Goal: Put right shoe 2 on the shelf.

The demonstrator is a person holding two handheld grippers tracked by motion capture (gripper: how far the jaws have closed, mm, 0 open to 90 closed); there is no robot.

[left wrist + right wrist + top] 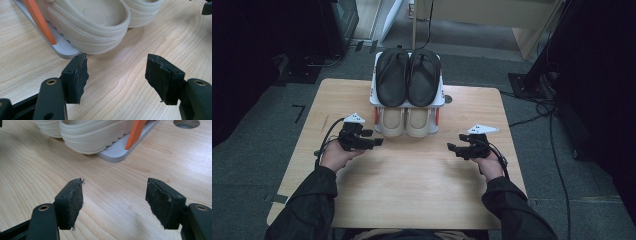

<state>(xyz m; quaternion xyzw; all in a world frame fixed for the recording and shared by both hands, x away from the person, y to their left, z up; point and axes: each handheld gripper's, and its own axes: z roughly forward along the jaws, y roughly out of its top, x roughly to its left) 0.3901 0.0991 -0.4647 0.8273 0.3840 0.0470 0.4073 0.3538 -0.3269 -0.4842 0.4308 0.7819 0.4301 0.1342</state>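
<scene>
You held the left tongs (371, 140) in your left hand (337, 154) and the right tongs (454, 147) in your right hand (489, 164), both forearms reaching forward in dark sleeves. The 2 tongs pointed inward toward each other, well apart, each with its jaws spread wide and nothing between them.

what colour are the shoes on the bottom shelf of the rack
Cream or beige shoes, both alike; the left gripper view shows them best.
</scene>
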